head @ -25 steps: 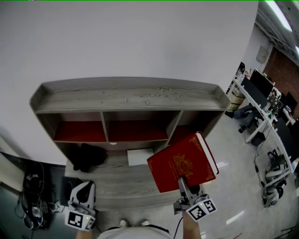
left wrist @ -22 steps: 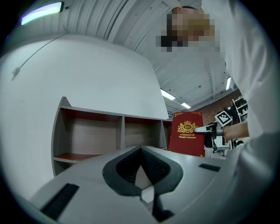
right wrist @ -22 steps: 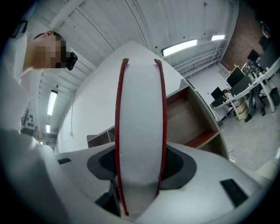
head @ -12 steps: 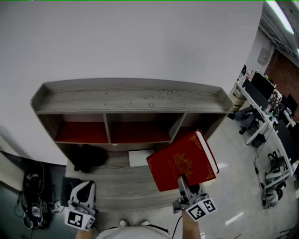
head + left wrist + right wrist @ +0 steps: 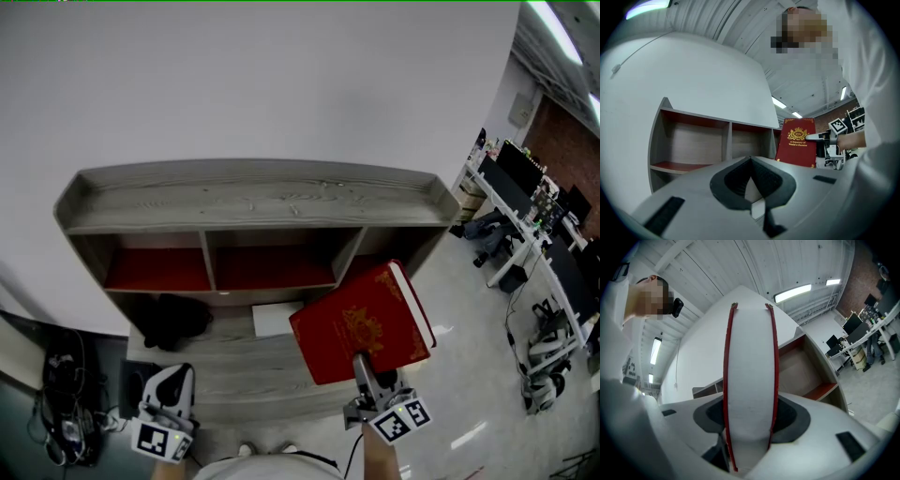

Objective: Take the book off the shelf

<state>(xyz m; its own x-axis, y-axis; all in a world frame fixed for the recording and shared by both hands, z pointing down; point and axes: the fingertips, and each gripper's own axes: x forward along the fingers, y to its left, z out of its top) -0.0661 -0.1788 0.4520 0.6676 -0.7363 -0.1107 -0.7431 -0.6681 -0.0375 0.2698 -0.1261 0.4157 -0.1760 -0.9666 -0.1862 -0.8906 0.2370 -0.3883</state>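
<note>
A red book (image 5: 361, 322) with a gold crest hangs in the air in front of the right end of the grey wooden shelf (image 5: 253, 199). My right gripper (image 5: 366, 373) is shut on its lower edge. In the right gripper view the book's white page edge (image 5: 750, 376) stands upright between the jaws, and the pads press on both red covers. My left gripper (image 5: 167, 412) hangs low at the left, apart from the shelf. Its jaws (image 5: 750, 161) are shut with nothing in them. In the left gripper view the book (image 5: 797, 143) shows cover-on beside the shelf (image 5: 693, 140).
The shelf has red-lined compartments. A black bundle (image 5: 173, 317) and a white flat thing (image 5: 277, 317) lie on its lower board. A white wall stands behind. Cables (image 5: 66, 398) lie on the floor at the left. Desks with monitors and chairs (image 5: 525, 187) fill the right.
The head view has shifted a little, so shelf and book sit slightly further left. The book stays in my right gripper's grip. The left gripper has not moved.
</note>
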